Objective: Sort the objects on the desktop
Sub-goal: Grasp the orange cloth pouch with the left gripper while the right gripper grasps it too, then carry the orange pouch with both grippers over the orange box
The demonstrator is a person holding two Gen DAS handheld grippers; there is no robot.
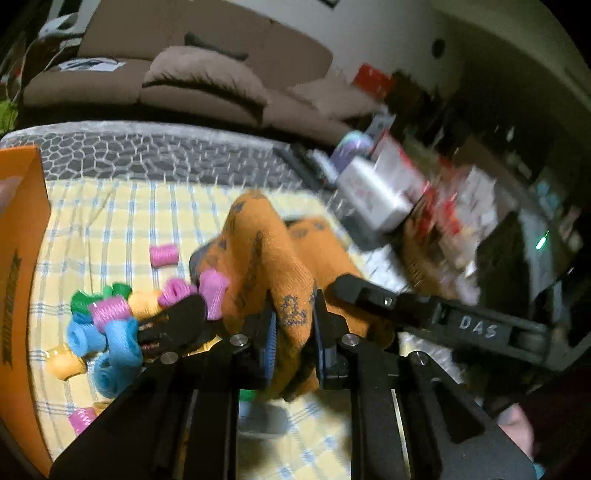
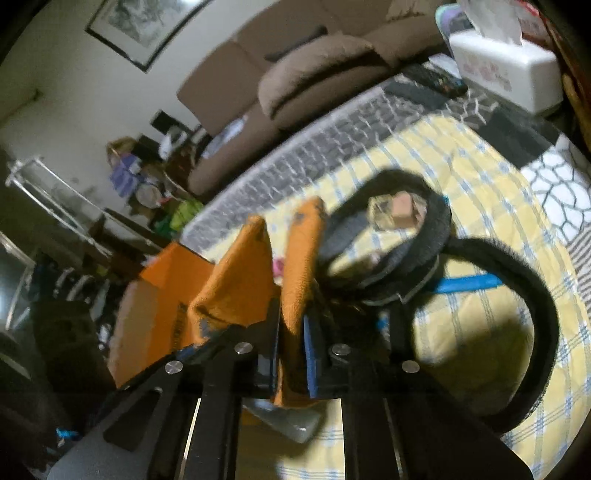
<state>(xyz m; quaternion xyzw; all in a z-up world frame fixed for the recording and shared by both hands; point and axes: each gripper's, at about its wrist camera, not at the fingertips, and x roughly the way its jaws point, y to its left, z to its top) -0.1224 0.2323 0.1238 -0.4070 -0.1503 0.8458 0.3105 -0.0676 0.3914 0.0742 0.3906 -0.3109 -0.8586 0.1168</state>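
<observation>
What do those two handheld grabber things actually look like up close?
Each tool is a matte black frame with round silver bolts and two flat fingers lined with blue ribbed pads. The left tool and right tool look identical. In the left view, the right tool's black body bears white handwritten letters "DAS".

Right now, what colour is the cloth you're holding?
Orange with small dark prints; cloth shows best in the left wrist view.

A brown sofa (image 1: 177,70) with a cushion (image 1: 207,75) stands behind, a framed picture (image 2: 144,26) above it.
</observation>
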